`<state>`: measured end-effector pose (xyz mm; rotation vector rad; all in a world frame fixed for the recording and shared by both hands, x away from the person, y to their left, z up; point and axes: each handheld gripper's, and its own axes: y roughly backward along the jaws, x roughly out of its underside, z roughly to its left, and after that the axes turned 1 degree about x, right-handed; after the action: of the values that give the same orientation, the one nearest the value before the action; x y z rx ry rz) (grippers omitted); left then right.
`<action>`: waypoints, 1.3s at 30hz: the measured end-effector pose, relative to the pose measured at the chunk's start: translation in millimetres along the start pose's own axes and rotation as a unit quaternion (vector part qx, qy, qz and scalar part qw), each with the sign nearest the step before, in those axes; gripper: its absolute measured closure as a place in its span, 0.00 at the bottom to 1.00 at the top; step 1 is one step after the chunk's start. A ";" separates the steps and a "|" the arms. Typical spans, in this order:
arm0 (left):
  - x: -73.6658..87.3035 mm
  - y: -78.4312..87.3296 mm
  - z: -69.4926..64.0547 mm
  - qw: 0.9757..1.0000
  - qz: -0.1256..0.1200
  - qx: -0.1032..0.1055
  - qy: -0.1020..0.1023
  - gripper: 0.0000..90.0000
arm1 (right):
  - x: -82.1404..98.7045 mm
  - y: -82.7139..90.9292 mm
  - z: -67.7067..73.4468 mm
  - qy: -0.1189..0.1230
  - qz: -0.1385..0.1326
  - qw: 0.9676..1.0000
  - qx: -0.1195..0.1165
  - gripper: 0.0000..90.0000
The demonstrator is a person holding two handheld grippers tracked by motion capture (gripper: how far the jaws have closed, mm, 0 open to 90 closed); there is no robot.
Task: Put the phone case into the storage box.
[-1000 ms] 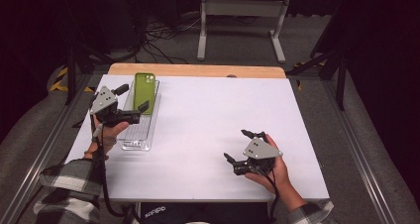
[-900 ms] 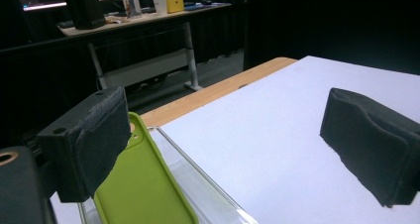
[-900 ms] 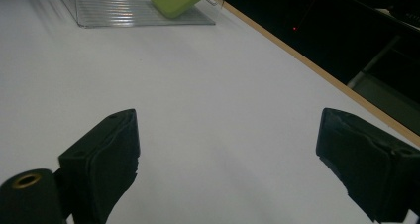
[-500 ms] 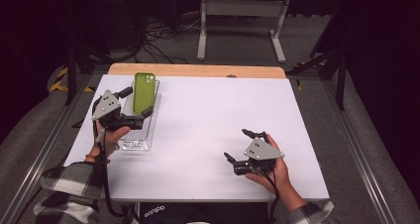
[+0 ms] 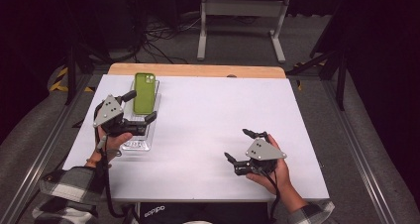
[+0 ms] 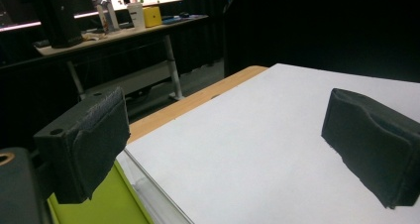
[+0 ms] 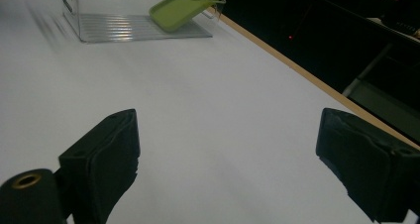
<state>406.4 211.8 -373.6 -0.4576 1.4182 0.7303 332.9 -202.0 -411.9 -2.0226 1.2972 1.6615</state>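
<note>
A lime-green phone point(image 5: 144, 92) leans tilted in a clear plastic bin point(image 5: 134, 143) at the table's left; its camera end rests on the bin's far rim. My left gripper point(image 5: 141, 106) hovers over the bin's near half, open and holding nothing, with one finger on each side of the phone's lower end. In the left gripper view the phone point(image 6: 109, 204) and the bin's edge point(image 6: 148, 189) sit below the open left gripper point(image 6: 228, 144). My right gripper point(image 5: 236, 143) stands open and holding nothing at the front right. The right gripper view looks past its open jaws point(image 7: 235, 159) to the phone point(image 7: 185, 6) and bin point(image 7: 124, 28).
The white tabletop point(image 5: 223, 110) has a wooden strip point(image 5: 198, 70) along its far edge. Behind the table stand a metal frame point(image 5: 237, 16) and floor cables. A desk with monitors point(image 6: 124, 16) shows far off in the left gripper view.
My left gripper has drifted slightly toward the person over the bin, still open. The phone, bin and right gripper have stayed put.
</note>
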 end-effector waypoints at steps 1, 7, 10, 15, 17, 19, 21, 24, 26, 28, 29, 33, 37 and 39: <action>0.0 0.0 0.0 1.000 0.000 0.000 0.000 0.06 | -0.2 0.5 0.1 -0.001 0.000 1.000 0.000 0.12; -2.0 6.4 -9.2 1.000 -0.004 0.003 -0.007 0.05 | -2.3 2.5 -0.1 -0.003 -0.005 1.000 0.000 0.12; -1.9 9.3 -13.9 1.000 -0.006 0.008 -0.008 0.05 | -3.7 3.6 0.5 -0.002 -0.008 1.000 0.001 0.12; -1.2 12.8 -21.1 1.000 -0.009 0.016 -0.011 0.05 | -5.1 4.2 1.6 -0.002 -0.011 1.000 -0.001 0.12; -0.1 13.9 -25.4 1.000 -0.008 0.014 -0.019 0.05 | -5.3 5.1 1.9 -0.002 -0.012 1.000 -0.001 0.12; 0.4 14.1 -27.5 1.000 -0.008 0.014 -0.021 0.05 | -5.6 5.7 1.6 -0.003 -0.013 1.000 -0.001 0.12; 1.1 15.7 -31.6 1.000 -0.009 0.017 -0.024 0.05 | -5.9 6.2 1.2 -0.003 -0.017 1.000 0.000 0.12; 1.9 16.9 -33.5 1.000 -0.009 0.019 -0.022 0.05 | -6.4 6.9 1.4 -0.005 -0.017 1.000 0.001 0.12; 3.6 18.1 -35.8 0.999 -0.009 0.017 -0.027 0.06 | -6.6 7.2 1.5 -0.003 -0.018 1.000 0.000 0.12; 6.3 18.5 -38.6 1.000 -0.009 0.017 -0.022 0.07 | -7.1 7.6 2.5 -0.001 -0.019 1.000 0.001 0.12; 6.3 18.5 -38.6 1.000 -0.009 0.017 -0.022 0.07 | -7.1 7.6 2.5 -0.001 -0.019 1.000 0.001 0.12; 8.2 18.3 -41.5 0.999 -0.009 0.025 -0.027 0.07 | -7.6 8.3 3.5 -0.002 -0.024 1.000 0.004 0.11; 10.0 17.8 -45.8 0.999 -0.005 0.030 -0.029 0.07 | -8.5 8.8 5.1 -0.002 -0.026 1.000 0.005 0.11; 11.1 16.6 -46.6 0.999 -0.003 0.027 -0.030 0.07 | -8.5 8.8 5.0 0.001 -0.025 1.000 0.004 0.11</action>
<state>361.3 193.7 -387.9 -0.3942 1.3764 0.6941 323.2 -199.8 -403.1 -2.0351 1.2408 1.6313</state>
